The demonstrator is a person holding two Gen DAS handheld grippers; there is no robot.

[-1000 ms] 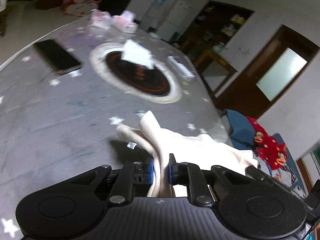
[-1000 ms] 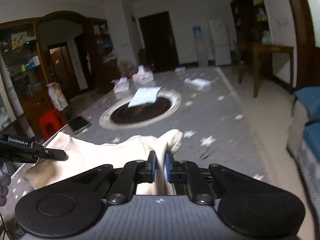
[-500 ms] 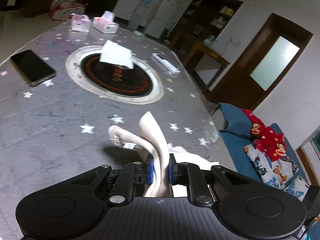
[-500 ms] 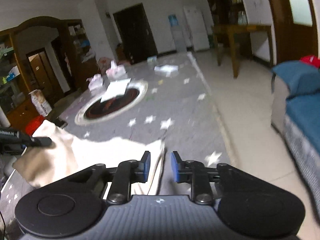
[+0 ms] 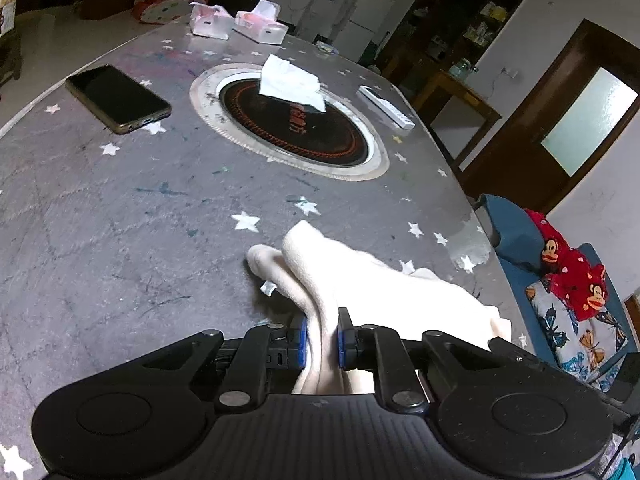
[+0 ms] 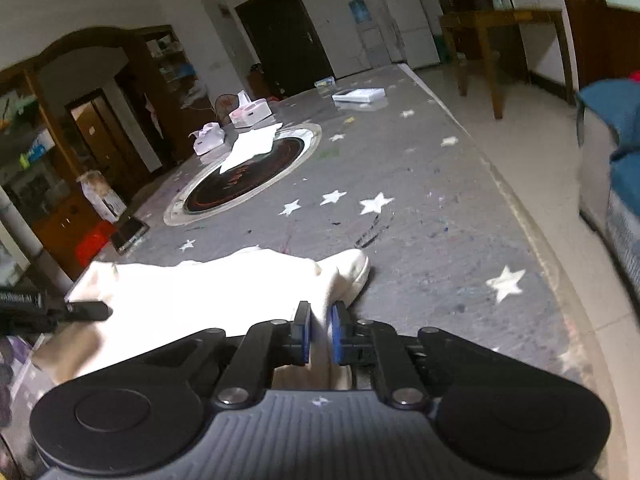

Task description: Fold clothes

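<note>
Cream garment (image 5: 360,288) lay on the near part of a grey, star-printed table (image 5: 120,220), with one bunched end pinched in each gripper. The left gripper (image 5: 322,338) had its blue-padded fingers (image 5: 303,340) drawn narrow onto a thick fold of the cloth, which rose between them and ran forward to two rounded, cuff-like ends resting on the tabletop. A small white tag (image 5: 268,289) stuck out beside the nearer end.

The right gripper (image 6: 318,336) was likewise closed to a narrow gap on a fold of the same cream garment (image 6: 208,292), whose tip (image 6: 352,270) touched the table just ahead of the fingers. The cloth spread away to the left, where the dark tip of the other gripper (image 6: 80,312) showed; white lettering on its body was too blurred to read.

Farther out, a round black cooktop (image 5: 294,124) with a pale ring was set into the table; it carried orange-red characters near its middle that were too small to make out. A crumpled white tissue (image 5: 290,86) lay across its far edge. A dark phone (image 5: 118,98) sat to the left of the cooktop, a white remote (image 5: 386,106) to its right, and two tissue boxes (image 5: 240,22) stood near the far edge. Off the table on the right, a red cushion (image 5: 572,272) printed with monkey faces rested on a blue seat.
</note>
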